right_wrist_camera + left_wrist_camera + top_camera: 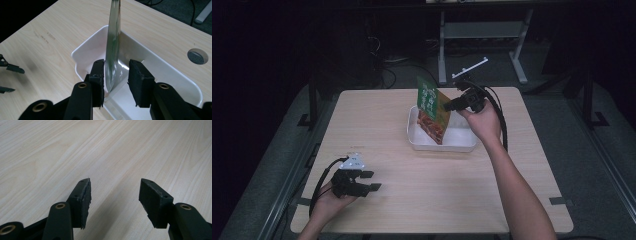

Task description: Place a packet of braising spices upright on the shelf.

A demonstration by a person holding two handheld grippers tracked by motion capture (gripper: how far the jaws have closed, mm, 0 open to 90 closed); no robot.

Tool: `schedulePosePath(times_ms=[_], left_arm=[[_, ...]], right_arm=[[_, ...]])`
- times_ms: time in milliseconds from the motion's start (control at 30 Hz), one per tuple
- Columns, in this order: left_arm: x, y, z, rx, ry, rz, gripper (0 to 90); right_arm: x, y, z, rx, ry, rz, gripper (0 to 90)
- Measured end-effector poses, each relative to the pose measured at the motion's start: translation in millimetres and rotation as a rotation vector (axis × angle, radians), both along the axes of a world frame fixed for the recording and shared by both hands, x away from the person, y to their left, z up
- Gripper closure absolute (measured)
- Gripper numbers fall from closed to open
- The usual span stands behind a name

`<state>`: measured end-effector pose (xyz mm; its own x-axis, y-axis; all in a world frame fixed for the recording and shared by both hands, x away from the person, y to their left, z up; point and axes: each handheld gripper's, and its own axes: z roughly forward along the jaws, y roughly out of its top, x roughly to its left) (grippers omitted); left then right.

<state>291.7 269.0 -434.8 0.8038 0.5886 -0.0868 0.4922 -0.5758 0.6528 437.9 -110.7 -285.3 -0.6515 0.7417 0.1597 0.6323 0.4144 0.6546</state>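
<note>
Near the front-left corner of the pale wood-grain worktop (422, 200), resting low: the left hand-held gripper (371, 181), black, jaws spread wide over bare laminate, nothing between the ribbed pads (85, 195); hand beneath it cut off by the lower frame edge. Plenty of open worktop from there across the middle and along the left edge. Past the centre, toward the far edge: a white rectangular plastic tub (442, 144), rounded corners, smooth glossy walls, its near-right end cut off in the right gripper view. Standing on edge inside it, tilted a little: a flat green pouch (432, 109) with red-brown printing below, foil-shiny along its thin side (113, 50); small print too fine to read. Around the pouch's upper right edge: the right hand-held gripper (451, 105), jaws parted, left pad just beside the foil, right pad clear of it, so no pinch. Bottom of the pouch hidden behind the tub wall. At the far-right corner, a round grey cable hole (197, 56).
</note>
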Motion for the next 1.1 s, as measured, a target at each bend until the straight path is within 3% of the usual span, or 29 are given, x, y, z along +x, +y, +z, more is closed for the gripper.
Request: schedulePosePath(times_ms=[433, 1100], left_arm=[[0.5, 0.7, 0.0, -0.004, -0.004, 0.013, 40.8], [1.1, 1.8, -0.3, -0.01, -0.004, 0.026, 39.3]], right_arm=[[-13.3, -15.9, -5.3, 0.04, 0.017, 0.034, 54.4], [-33.3, -40.6, -25.4, 0.092, 0.053, 0.063, 49.2]])
